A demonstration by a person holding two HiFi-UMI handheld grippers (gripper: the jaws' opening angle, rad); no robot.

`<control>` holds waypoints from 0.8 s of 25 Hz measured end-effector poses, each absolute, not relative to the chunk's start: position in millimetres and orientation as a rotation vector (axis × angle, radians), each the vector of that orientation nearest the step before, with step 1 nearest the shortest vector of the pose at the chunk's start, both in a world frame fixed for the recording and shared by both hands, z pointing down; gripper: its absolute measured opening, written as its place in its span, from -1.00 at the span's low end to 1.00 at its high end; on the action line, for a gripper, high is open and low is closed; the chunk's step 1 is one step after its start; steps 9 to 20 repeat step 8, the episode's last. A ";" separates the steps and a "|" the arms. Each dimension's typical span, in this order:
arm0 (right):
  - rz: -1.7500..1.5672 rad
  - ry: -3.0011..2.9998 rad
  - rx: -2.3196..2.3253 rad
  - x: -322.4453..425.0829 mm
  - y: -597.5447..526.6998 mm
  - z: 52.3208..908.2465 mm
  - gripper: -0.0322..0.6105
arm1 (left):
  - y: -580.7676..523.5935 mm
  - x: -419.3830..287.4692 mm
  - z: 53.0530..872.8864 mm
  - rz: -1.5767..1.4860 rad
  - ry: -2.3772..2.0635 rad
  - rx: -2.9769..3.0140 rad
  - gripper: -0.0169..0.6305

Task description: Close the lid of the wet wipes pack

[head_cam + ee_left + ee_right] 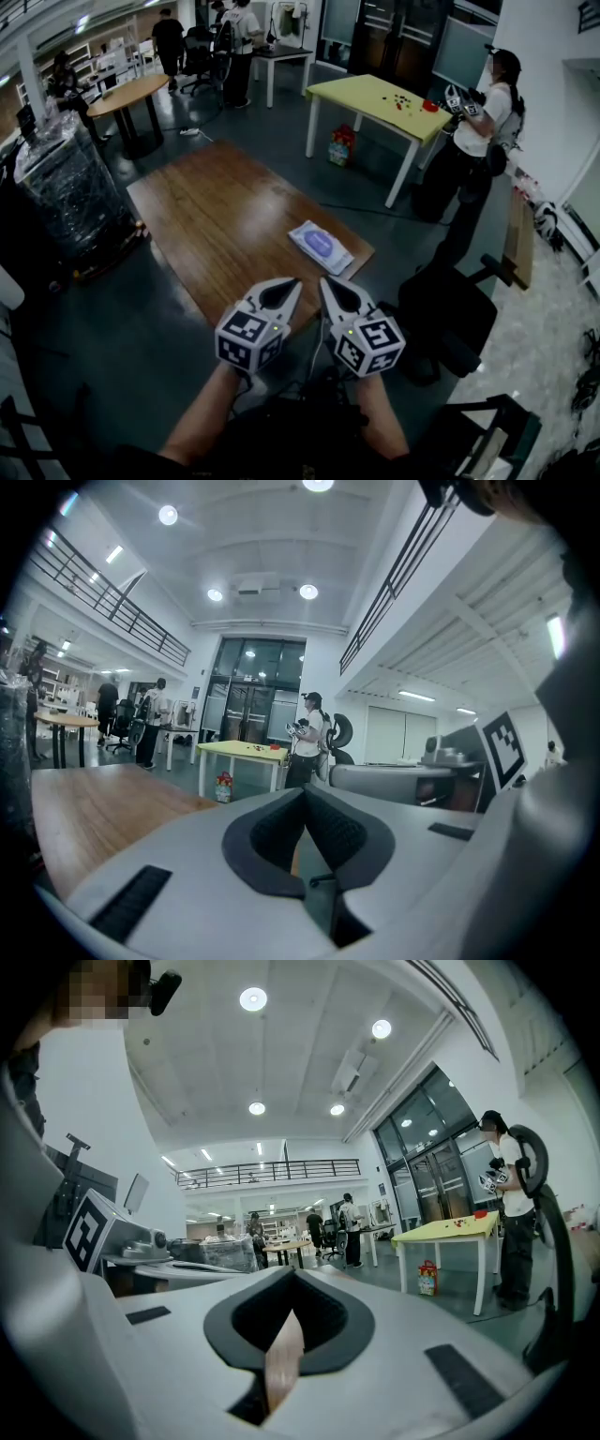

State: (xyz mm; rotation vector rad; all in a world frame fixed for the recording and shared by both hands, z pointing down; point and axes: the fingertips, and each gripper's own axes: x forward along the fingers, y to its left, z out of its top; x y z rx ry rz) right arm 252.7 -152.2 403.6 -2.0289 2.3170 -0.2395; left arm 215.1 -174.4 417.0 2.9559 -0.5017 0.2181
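Near the right edge of the bench [216,225], the wet wipes pack [322,247] is laid flat, ahead of the left hand-held gripper [292,284] and right hand-held gripper [326,284], both closed on nothing. Pressed off-centre, the light pack could be slid over that edge and the lid [319,244] left unlatched.

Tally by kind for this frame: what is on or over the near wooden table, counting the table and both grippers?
grippers: 2 (left gripper, right gripper)
wet wipes pack: 1
wooden table: 1
total: 4
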 end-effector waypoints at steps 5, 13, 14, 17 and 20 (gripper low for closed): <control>-0.238 2.314 -2.034 251.8 -151.9 402.4 -0.88 | -174.9 212.7 418.4 0.225 -0.503 2.965 -0.92; -0.238 2.309 -2.044 249.7 -150.7 400.0 -0.88 | -173.4 210.7 418.5 0.231 -0.497 2.961 -0.93; -0.238 2.309 -2.044 249.7 -150.7 400.0 -0.88 | -173.4 210.7 418.5 0.231 -0.497 2.961 -0.93; -0.238 2.309 -2.044 249.7 -150.7 400.0 -0.88 | -173.4 210.7 418.5 0.231 -0.497 2.961 -0.93; -0.238 2.309 -2.044 249.7 -150.7 400.0 -0.88 | -173.4 210.7 418.5 0.231 -0.497 2.961 -0.93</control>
